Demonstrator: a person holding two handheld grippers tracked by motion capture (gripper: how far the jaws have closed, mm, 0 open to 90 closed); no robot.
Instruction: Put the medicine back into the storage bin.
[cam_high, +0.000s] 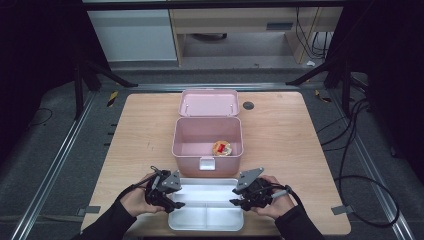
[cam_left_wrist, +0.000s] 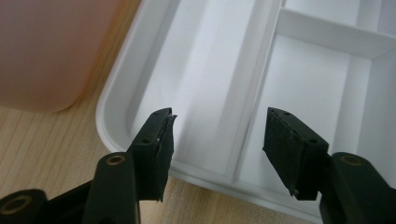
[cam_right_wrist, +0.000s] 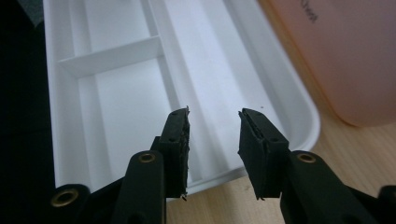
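Both tools — left (cam_high: 176, 205), right (cam_high: 234, 202) — gape over white tray (cam_high: 206, 227); pink box (cam_high: 190, 150) holds snack (cam_high: 221, 148).

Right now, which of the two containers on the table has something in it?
The pink box with its lid open, behind the white divided tray: a small round red-and-yellow item lies in its right front corner. The tray's compartments are bare.

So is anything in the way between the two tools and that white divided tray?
Nothing visible. The left tool and right tool sit open at opposite ends of the white divided plastic tray, with no object between.
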